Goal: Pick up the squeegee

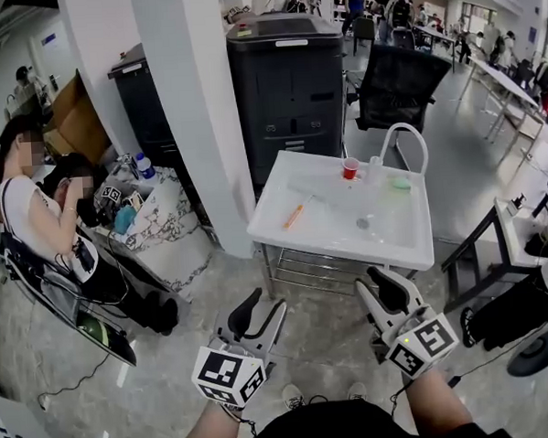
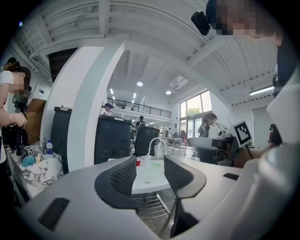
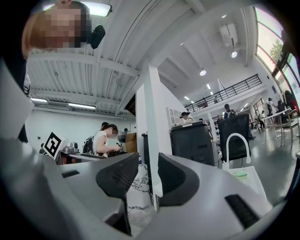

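Observation:
The squeegee (image 1: 295, 213), a thin tool with an orange handle, lies flat in the left half of the white sink table (image 1: 342, 252). Both grippers hang in front of that table, short of its near edge and apart from the squeegee. My left gripper (image 1: 267, 301) is open and empty; in the left gripper view (image 2: 150, 176) the table top (image 2: 151, 174) shows between its jaws. My right gripper (image 1: 367, 282) is open too, with nothing between its jaws (image 3: 147, 176). The squeegee cannot be made out in either gripper view.
On the sink table stand a white arched faucet (image 1: 407, 131), a red cup (image 1: 350, 168) and a green thing (image 1: 399, 183). A white pillar (image 1: 195, 108) and a black cabinet (image 1: 289, 75) stand behind. A person (image 1: 36, 217) sits at left by a cluttered table (image 1: 164, 219); a black stand (image 1: 477, 249) is at right.

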The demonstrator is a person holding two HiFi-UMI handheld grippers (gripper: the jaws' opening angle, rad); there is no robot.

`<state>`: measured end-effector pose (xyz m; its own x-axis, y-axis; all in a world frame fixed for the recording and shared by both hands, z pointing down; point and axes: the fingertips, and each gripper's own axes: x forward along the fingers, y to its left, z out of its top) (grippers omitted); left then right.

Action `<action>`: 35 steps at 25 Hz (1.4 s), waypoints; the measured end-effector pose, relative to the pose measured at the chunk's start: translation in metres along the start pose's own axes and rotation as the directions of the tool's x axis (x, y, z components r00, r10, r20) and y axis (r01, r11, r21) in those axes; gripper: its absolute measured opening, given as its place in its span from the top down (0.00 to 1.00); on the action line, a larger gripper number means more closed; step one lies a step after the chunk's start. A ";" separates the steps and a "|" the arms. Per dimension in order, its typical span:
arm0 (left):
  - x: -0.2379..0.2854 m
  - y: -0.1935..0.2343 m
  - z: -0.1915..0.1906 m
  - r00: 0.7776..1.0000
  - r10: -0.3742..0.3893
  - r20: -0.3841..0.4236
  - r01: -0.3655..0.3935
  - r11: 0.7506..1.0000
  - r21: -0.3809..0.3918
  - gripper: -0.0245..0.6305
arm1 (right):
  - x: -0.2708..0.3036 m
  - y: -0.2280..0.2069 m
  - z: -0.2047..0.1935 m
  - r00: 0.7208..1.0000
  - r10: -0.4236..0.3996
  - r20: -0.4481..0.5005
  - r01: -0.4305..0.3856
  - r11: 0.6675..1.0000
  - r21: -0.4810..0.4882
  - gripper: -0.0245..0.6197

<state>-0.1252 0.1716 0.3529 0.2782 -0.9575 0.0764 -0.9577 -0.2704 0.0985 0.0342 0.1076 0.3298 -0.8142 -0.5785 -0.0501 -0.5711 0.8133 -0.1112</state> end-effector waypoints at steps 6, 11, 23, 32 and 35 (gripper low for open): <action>-0.011 0.023 0.001 1.000 -0.014 -0.001 0.014 1.000 0.005 0.67 | 0.015 0.014 0.000 1.000 -0.022 0.012 0.022 1.000 -0.009 0.74; -0.012 0.032 -0.001 1.000 -0.019 -0.003 0.019 1.000 -0.003 0.67 | 0.020 0.019 -0.001 0.999 -0.033 0.008 0.033 0.999 -0.018 0.74; 0.018 0.043 0.000 1.000 -0.007 0.001 0.007 1.000 -0.010 0.67 | 0.042 -0.013 0.001 0.999 -0.039 0.018 0.039 0.999 -0.017 0.74; 0.080 0.050 0.002 0.999 0.044 -0.011 -0.045 0.999 -0.018 0.66 | 0.074 -0.078 0.002 1.000 -0.007 0.021 0.007 1.000 0.009 0.74; 0.108 0.053 0.001 0.999 0.052 -0.014 -0.052 0.999 -0.011 0.66 | 0.087 -0.105 0.002 1.000 0.004 0.019 -0.004 1.000 0.016 0.74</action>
<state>-0.1455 0.0537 0.3655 0.2293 -0.9687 0.0951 -0.9700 -0.2192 0.1055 0.0238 -0.0283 0.3354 -0.8143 -0.5762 -0.0696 -0.5658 0.8148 -0.1263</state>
